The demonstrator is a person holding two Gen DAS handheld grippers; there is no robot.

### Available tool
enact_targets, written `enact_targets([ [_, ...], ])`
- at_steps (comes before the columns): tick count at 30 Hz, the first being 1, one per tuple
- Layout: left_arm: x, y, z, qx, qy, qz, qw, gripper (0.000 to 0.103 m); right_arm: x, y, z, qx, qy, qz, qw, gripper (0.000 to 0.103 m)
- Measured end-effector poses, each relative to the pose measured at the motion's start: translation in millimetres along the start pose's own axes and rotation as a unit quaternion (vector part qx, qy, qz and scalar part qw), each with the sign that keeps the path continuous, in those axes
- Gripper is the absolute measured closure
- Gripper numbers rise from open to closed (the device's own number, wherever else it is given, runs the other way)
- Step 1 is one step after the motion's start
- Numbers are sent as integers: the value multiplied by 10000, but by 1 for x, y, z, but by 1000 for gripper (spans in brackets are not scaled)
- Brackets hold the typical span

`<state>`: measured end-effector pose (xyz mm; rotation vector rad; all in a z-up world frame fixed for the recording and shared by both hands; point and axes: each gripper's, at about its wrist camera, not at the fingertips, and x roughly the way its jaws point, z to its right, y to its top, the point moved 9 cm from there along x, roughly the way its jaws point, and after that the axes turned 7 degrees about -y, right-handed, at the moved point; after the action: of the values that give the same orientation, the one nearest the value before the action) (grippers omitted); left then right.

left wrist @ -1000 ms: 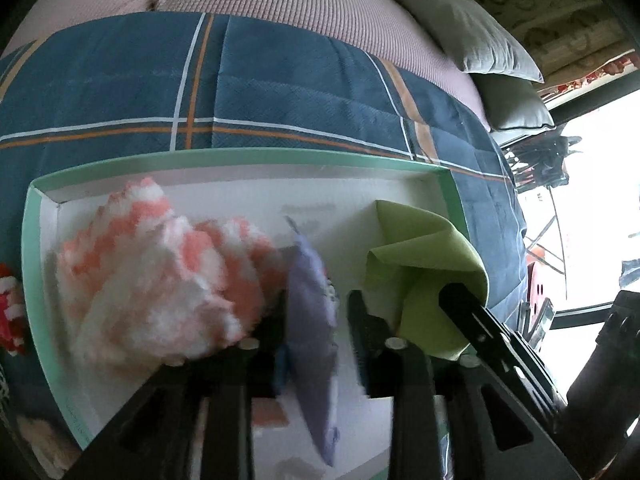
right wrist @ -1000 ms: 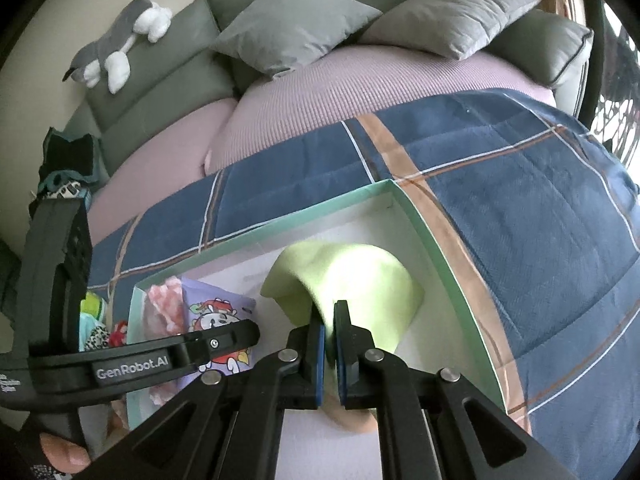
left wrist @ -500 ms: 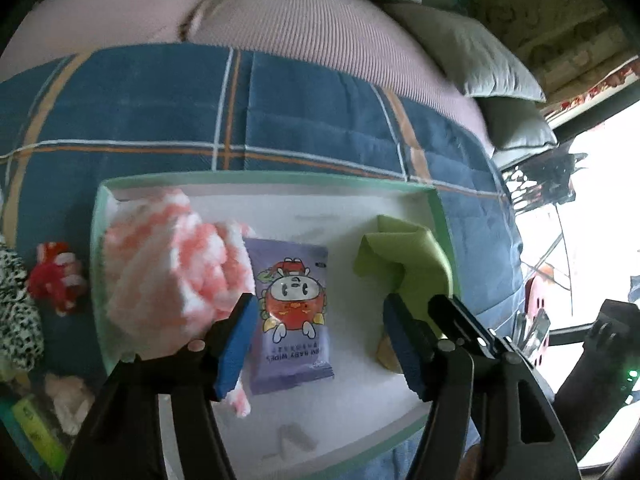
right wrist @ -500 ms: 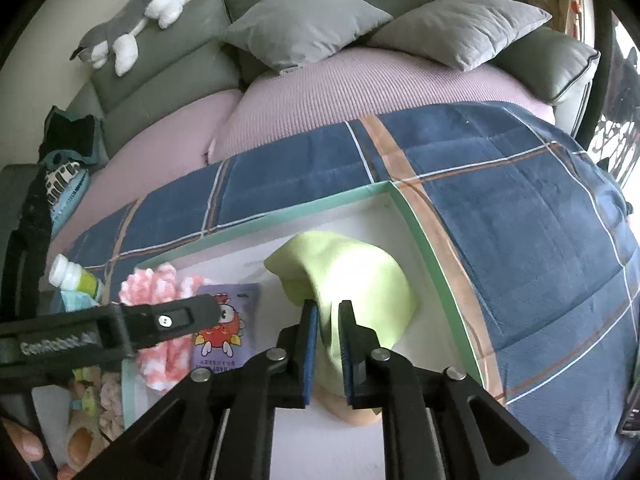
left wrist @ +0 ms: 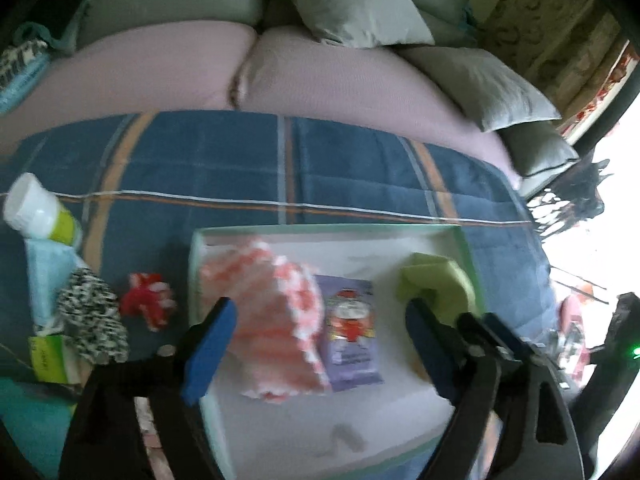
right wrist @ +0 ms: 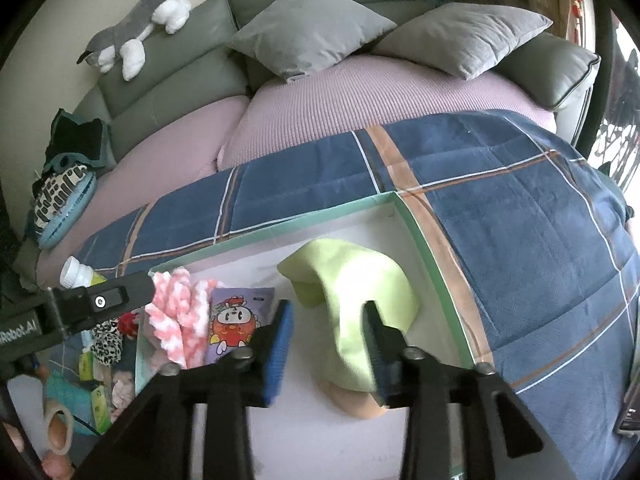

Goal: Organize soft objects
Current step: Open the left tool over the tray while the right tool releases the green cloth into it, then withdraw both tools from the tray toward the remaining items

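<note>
My left gripper [left wrist: 316,344] hangs over the box, jaws spread wide, nothing held. My right gripper [right wrist: 330,344] too: jaws well apart, straddling the green cloth [right wrist: 360,300] without pinching it as far as I can tell.

Container: shallow white box with mint-green rim [right wrist: 280,232], sitting on the blue plaid blanket [right wrist: 500,208] on the sofa. Inside, left to right in the left wrist view: pink-and-white fluffy item [left wrist: 268,312], purple snack packet with a cartoon face [left wrist: 350,340] just beside it and partly tucked under its edge, then the green cloth [left wrist: 436,284] near the right wall. The cloth is draped over a tan object [right wrist: 356,400]; only its lower edge shows, can't tell what it is.

Outside the box, left of it on the blanket: small red-and-white soft toy [left wrist: 148,300], leopard-print soft item [left wrist: 92,320], white-capped bottle with green label [left wrist: 40,212] lying on a light blue pack [left wrist: 48,272]. More small items further left, too blurred to name.

Behind: grey cushions [right wrist: 316,28], grey-and-white plush dog [right wrist: 136,36] on the sofa back.
</note>
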<state>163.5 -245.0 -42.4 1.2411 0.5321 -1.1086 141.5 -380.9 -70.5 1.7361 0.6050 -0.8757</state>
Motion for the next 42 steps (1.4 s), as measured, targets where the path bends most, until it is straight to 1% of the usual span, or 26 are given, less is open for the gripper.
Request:
enact_targets([
  [1,0,-1,-5,-7,84,31,10000,13,0,0,0,-25,-13,12,10000,43],
  [5,3,-8,-21,-116,241,58,9996,12,1,0,0,-75,-38,21,10000,41],
  [8,4,-12,-33,-64,489,86,9987,1,2,-1,1,-56,-63,1,10000,37],
  [12,-2,-15,-46,-176,551,138,9982,1,1,-1,1,-17,-81,-38,10000,31],
  [14,-6,-15,-51,-222,581,164,9979,1,-1,0,-2,-43,-55,-29,10000,30],
  [18,-17,-14,-62,-274,639,272,9972,0,-8,1,-12,-157,4,56,9999,22],
  [21,-29,-13,-69,-302,705,367,9964,0,-14,2,-21,-212,72,113,9997,19],
  [26,-51,-11,-83,-317,787,530,9950,0,-21,3,-39,-260,280,150,9992,17],
  [28,-59,-11,-89,-330,843,585,9942,0,-24,2,-48,-297,417,152,9986,14],
  [30,-66,-12,-98,-330,928,593,9934,0,-26,1,-59,-340,556,137,9978,13],
  [33,-78,-16,-114,-381,1057,621,9917,0,-26,-2,-72,-434,629,109,9970,13],
  [38,-100,-22,-145,-644,1225,753,9875,0,-26,-9,-99,-681,798,53,9945,12],
  [40,-110,-25,-160,-787,1290,813,9852,0,-27,-14,-111,-786,882,20,9930,9],
  [42,-117,-28,-171,-889,1321,857,9835,0,-26,-18,-121,-886,935,-7,9917,8],
])
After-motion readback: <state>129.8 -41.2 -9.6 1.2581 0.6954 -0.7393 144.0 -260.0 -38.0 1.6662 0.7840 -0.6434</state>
